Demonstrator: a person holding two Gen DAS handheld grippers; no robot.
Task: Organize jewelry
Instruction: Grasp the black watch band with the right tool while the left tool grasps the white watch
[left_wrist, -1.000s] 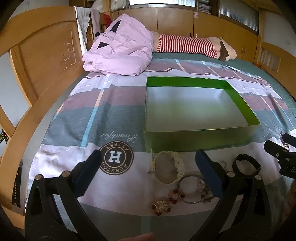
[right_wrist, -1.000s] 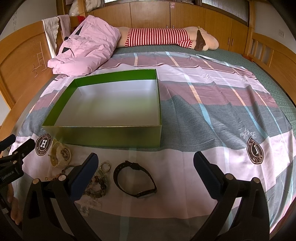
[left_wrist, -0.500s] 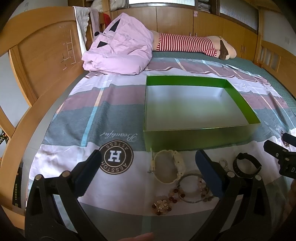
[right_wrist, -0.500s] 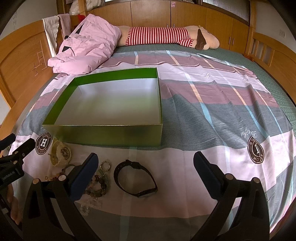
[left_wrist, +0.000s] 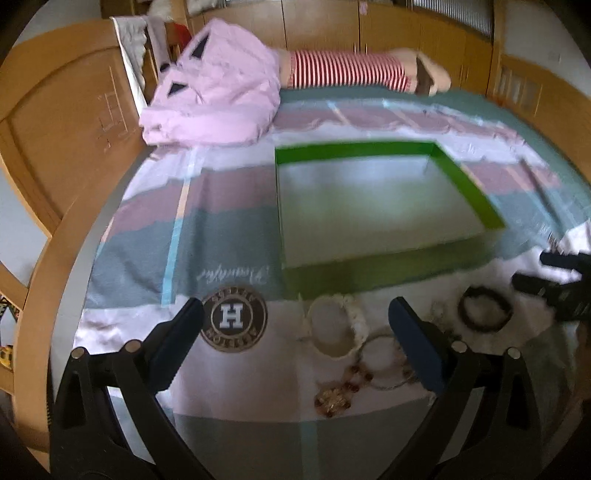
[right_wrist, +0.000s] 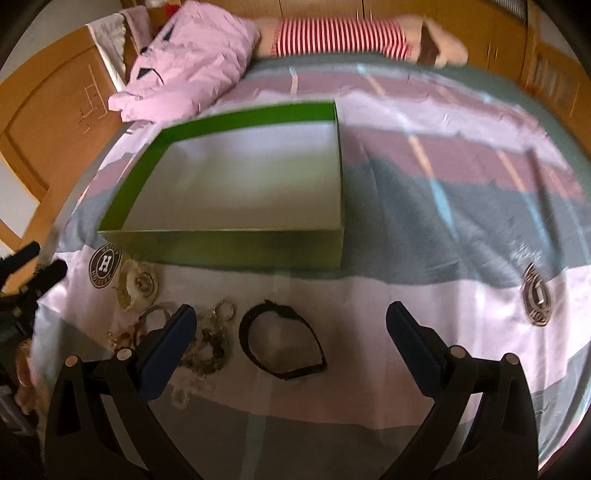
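While ungrasped, black bracelet (right_wrist: 282, 345) between right gripper (right_wrist: 291, 345) fingers

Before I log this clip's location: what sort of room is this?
Most likely a bedroom. The work surface is a made bed with a striped sheet, a wooden headboard, and a pink quilt bunched at its head.

I look down on a bed (right_wrist: 461, 192) with a striped sheet in pink, grey and plum. A green box (right_wrist: 236, 243) sits on it at the frame's centre. Below the box lie a black band (right_wrist: 282, 341), a white bracelet (left_wrist: 334, 326), and a tangle of beaded bracelets (right_wrist: 210, 345). At upper left lies a pink quilt (left_wrist: 218, 99), with a striped pillow (left_wrist: 347, 72) along the top.
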